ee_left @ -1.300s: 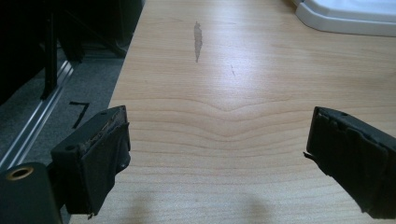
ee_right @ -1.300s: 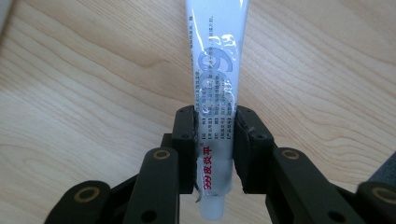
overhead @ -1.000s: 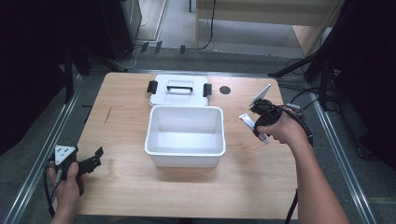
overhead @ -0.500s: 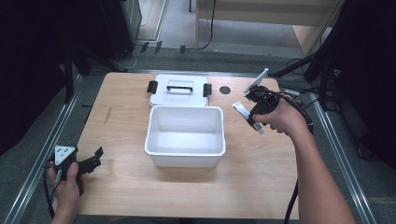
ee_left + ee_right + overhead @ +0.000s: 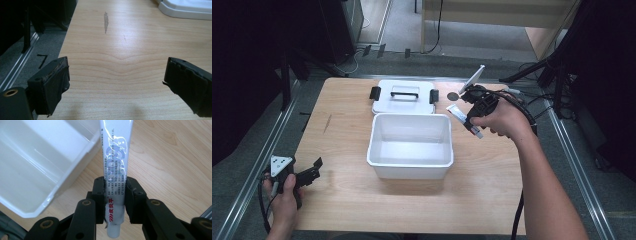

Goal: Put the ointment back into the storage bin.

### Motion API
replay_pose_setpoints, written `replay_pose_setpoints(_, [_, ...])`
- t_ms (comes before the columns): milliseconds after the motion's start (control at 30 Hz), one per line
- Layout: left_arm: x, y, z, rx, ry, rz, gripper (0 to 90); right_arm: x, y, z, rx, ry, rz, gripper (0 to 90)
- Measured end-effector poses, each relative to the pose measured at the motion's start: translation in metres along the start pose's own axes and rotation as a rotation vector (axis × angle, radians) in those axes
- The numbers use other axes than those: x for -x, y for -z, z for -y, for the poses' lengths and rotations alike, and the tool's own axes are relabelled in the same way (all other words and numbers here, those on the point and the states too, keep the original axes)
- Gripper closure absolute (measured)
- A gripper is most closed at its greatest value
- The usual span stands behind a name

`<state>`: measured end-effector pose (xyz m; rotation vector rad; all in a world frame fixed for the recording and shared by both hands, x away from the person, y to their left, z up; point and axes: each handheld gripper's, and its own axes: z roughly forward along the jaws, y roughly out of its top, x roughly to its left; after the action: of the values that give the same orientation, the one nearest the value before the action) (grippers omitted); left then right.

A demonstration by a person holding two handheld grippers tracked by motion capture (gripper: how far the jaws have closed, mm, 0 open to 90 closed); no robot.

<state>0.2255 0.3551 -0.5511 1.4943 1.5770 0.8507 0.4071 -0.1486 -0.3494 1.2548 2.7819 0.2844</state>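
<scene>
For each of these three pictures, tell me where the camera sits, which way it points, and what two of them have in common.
High view: above the person's side, looking forward and down on the table; both forearms enter from below, the left claw near the front left corner, the right claw carrying a tube.
Left gripper view: rides on the left claw, looking along its parted jaws at bare wood.
Right gripper view: rides on the right claw, its jaws clamping the tube beside the white bin.
Shared: the high view and right gripper view both show bin and tube.

white ointment tube (image 5: 114, 157) with blue print, pinched near its cap, just beside the open white bin (image 5: 42, 165)
</scene>
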Motion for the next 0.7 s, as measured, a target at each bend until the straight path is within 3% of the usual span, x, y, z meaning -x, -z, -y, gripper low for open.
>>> replay_pose_setpoints(300, [0.0, 0.001, 0.0, 0.0, 0.0, -0.001, 6.9, -0.023, 0.002, -0.014, 0.011, 0.06, -0.016, 72.9])
replay_pose_setpoints(700, [0.0, 0.0, 0.0, -0.001, 0.0, -0.002, 6.8, -0.043, -0.002, -0.025, 0.015, 0.149, -0.067, 73.0])
